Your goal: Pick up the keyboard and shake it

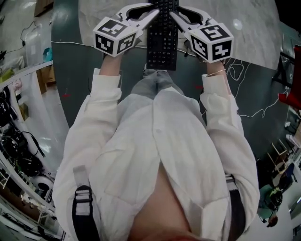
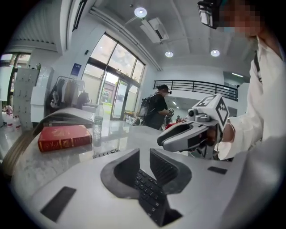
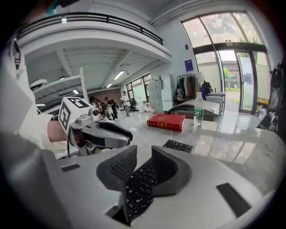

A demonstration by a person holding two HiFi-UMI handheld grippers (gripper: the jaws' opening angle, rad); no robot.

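Keyboard (image 1: 162,40) gripped aloft by left gripper (image 1: 153,13), right gripper (image 1: 173,15).

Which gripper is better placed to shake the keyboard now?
Neither left nor right alone: the left gripper and right gripper are each shut on opposite sides of the keyboard, evenly placed. Probably shake with both.

Bright daylight through windows (image 3: 223,53), ceiling spots (image 2: 140,12); fisheye bending, dark vignetted corners; table (image 3: 237,134) glare.
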